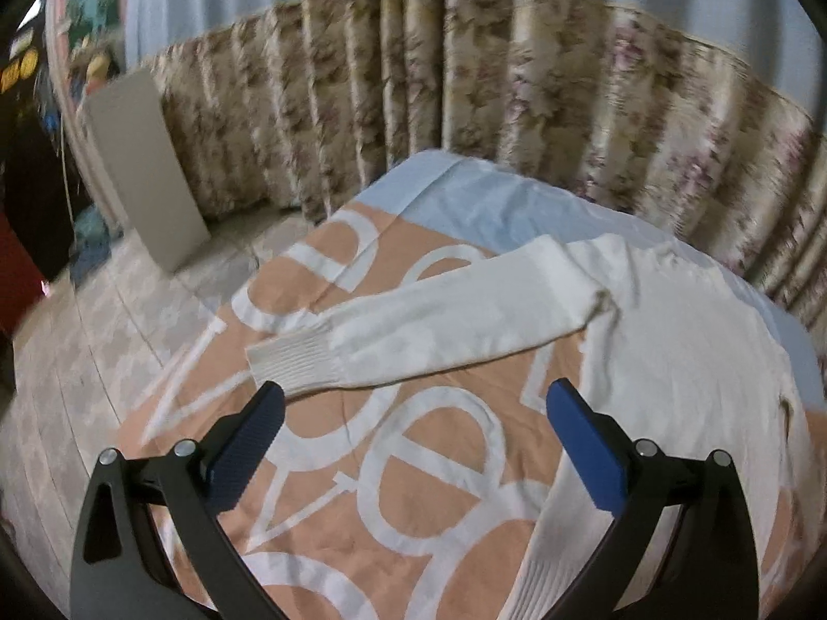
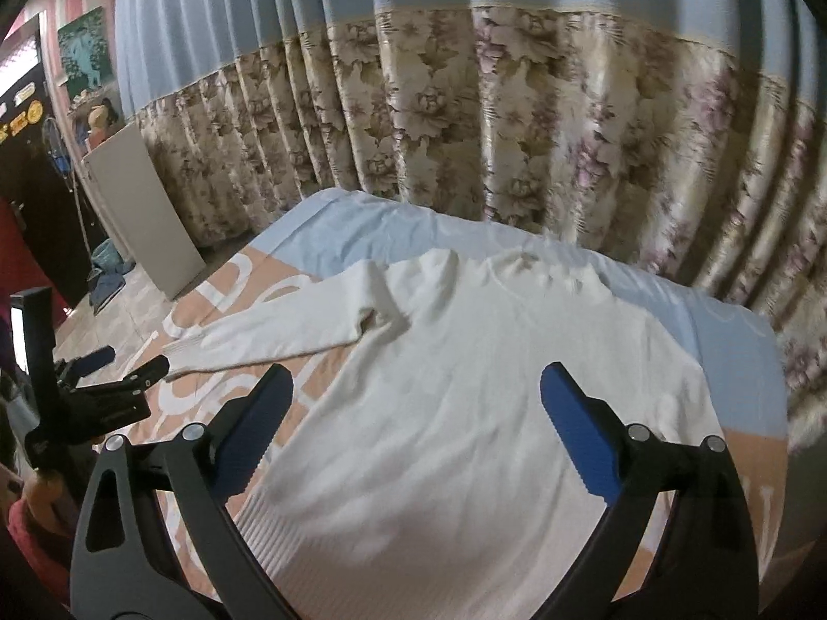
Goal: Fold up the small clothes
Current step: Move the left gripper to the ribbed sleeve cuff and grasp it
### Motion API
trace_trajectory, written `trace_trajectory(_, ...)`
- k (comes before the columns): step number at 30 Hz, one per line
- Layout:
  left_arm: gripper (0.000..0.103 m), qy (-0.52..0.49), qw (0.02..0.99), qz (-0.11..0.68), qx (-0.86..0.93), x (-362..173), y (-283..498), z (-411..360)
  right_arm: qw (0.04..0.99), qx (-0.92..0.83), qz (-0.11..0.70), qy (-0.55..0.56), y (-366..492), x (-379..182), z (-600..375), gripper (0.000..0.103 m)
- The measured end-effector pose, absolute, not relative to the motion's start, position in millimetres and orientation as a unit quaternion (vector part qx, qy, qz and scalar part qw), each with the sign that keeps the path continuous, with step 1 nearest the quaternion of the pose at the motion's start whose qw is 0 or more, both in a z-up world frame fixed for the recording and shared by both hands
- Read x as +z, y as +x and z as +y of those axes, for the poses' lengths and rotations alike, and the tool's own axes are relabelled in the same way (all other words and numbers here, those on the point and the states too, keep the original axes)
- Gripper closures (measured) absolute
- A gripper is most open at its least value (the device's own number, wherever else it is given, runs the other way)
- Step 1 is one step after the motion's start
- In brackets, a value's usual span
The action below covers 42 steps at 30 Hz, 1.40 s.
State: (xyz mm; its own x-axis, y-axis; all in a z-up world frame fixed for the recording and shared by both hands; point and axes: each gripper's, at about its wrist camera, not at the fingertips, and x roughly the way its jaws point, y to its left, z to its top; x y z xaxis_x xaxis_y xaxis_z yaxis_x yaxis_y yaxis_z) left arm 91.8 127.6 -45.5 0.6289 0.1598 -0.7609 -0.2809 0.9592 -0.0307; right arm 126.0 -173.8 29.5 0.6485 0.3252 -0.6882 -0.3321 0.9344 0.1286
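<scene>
A white knit sweater (image 2: 465, 361) lies flat on the bed, neck toward the curtain. One long sleeve (image 1: 424, 330) stretches out to the left over the peach sheet, ending in a ribbed cuff (image 1: 294, 361). In the left wrist view my left gripper (image 1: 413, 408) hovers open just in front of that sleeve, its left tip close to the cuff; nothing is between the fingers. The same left gripper (image 2: 132, 361) shows at the left of the right wrist view. My right gripper (image 2: 416, 387) hangs open over the sweater's body, above the ribbed hem (image 2: 289, 532), holding nothing.
The bed sheet (image 1: 413, 491) is peach with large white letters and pale blue toward the curtain. A floral curtain (image 2: 517, 129) hangs right behind the bed. A grey board (image 1: 144, 170) leans against the curtain on the tiled floor (image 1: 77, 361). A person's hand (image 2: 36, 491) holds the left gripper.
</scene>
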Motion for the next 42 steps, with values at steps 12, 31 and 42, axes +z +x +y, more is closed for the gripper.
trace_trajectory(12,0.002,-0.212,0.85,0.45,0.171,-109.1,133.3,176.2,0.884,0.206,0.42,0.007,194.9,-38.7,-156.0,0.007)
trace_trajectory(31,0.021,-0.362,0.797,0.441,0.199,-154.5,137.2,212.5,0.879,0.204,0.43,-0.038,245.4,-87.0,-145.7,0.017)
trace_trajectory(42,0.05,-0.341,0.798,0.438,0.235,-159.3,159.3,230.0,0.874,0.195,0.445,-0.024,249.9,-99.6,-156.9,0.017)
